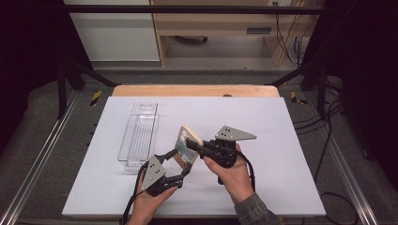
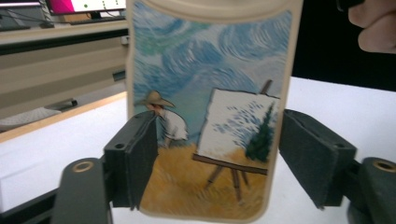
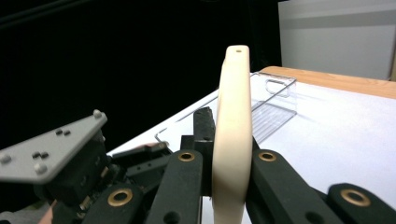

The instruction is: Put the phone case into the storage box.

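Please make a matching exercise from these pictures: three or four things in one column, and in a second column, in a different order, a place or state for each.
Things:
1. phone case
2. clear tray
3. right gripper
4. left gripper

Places or states:
A. lies on the white table, held by nothing
B. clamped on the thin edge of the case
C. held up off the table between both grippers
D. one jaw on each long side of the painted case

Pairs: 1-C, 2-A, 3-B, 4-D

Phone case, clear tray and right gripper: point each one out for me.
phone case (image 2: 205, 116), left gripper view, on its painted back.
clear tray (image 1: 139, 134), high view, on its ribbed floor.
right gripper (image 1: 188, 143), high view, at its jaw tips on the case.
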